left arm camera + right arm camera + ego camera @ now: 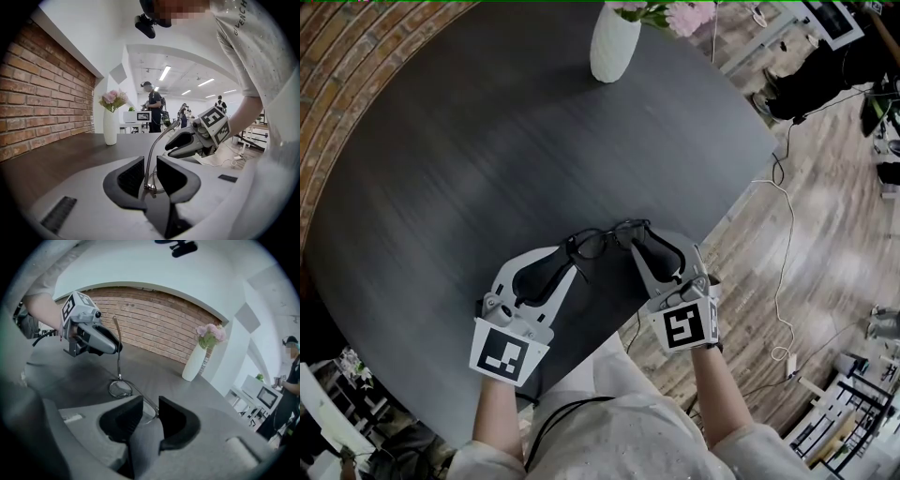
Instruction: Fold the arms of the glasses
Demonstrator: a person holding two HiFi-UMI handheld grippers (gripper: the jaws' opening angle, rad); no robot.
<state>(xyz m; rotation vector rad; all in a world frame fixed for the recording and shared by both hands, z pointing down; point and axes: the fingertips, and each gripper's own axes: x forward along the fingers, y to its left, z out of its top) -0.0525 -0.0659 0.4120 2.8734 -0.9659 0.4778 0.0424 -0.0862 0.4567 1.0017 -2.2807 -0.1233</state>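
Thin dark wire-framed glasses at the near side of the round dark-grey table, front running left-right between both tools; resting or lifted, hard to say. Right gripper released, jaws spread, a lens rim loose between them. Left gripper parted around the left hinge, not visibly pinching. Left temple arm poking straight up from there, nearest the left tool. Probably needs swinging rightward along the front.

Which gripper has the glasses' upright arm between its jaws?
The left gripper: the upright arm rises between its jaws. The right gripper has only a lens rim there.
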